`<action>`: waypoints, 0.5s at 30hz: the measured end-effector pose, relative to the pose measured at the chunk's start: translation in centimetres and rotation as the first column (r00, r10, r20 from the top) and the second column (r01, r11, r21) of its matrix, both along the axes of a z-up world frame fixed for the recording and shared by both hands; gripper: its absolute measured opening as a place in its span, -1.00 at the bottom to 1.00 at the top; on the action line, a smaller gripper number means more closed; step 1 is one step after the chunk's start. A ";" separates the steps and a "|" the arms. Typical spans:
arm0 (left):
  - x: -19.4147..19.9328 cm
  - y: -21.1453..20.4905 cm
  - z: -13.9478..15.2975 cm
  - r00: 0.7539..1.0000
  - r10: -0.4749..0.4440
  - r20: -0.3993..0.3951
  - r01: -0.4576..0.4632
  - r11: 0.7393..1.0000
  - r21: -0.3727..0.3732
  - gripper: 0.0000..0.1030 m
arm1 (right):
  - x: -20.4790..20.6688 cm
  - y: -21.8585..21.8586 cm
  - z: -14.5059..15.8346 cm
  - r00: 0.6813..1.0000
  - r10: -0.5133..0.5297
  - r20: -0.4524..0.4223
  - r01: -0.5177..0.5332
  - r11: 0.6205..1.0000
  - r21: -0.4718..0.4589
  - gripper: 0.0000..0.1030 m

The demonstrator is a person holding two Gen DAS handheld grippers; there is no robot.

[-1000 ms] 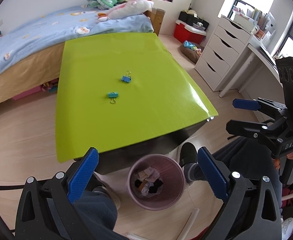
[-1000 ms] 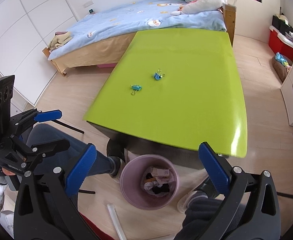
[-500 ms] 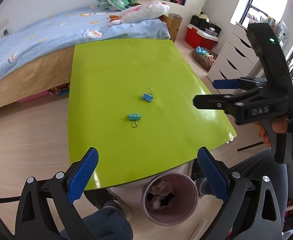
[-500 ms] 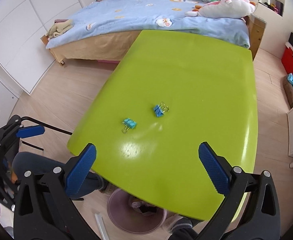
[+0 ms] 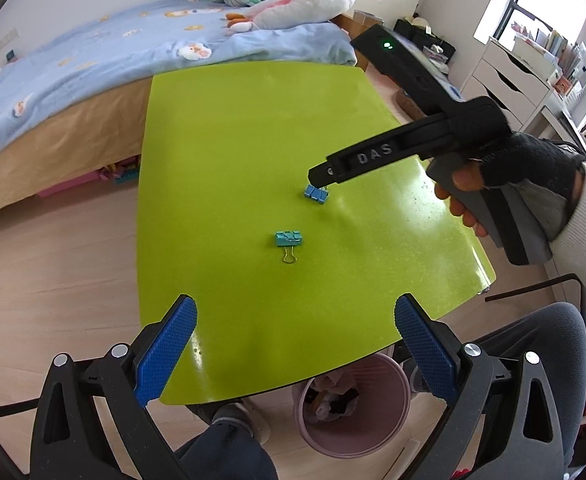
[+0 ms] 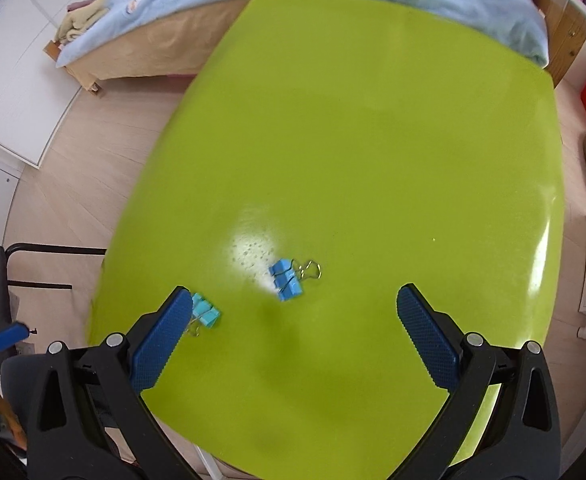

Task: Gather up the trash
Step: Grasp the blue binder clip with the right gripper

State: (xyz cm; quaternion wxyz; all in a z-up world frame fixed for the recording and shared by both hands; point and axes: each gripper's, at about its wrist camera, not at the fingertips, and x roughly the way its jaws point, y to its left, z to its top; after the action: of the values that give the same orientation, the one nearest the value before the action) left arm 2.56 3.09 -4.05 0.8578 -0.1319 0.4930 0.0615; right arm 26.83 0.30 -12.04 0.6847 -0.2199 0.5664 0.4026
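Two binder clips on the green table (image 5: 221, 152). Blue binder clip (image 6: 286, 280) lies mid-frame in the right wrist view, between the wide-spread pads; a second ago it was small and far up the frame. Teal binder clip (image 5: 289, 238) sits centre of the left wrist view. Right gripper (image 6: 293, 320) has swung from beside the pink bin (image 5: 353, 432) to over the blue clip (likely next grasp). Left gripper (image 5: 293, 344), jaws wide and empty, hangs at the lower table edge. Bin shows at bottom, already part-filled.
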 end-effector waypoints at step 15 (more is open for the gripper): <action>1.2 0.8 -1.7 0.999 0.008 -0.035 -0.009 0.999 -0.033 0.85 | 1.2 0.9 -2.0 0.996 -0.007 -0.086 0.008 1.000 0.009 -0.88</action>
State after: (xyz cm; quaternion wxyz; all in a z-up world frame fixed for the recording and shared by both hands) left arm 3.72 3.87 -5.79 0.8465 -0.1470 0.5083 0.0593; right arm 28.08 1.18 -14.05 0.6620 -0.1969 0.5944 0.4118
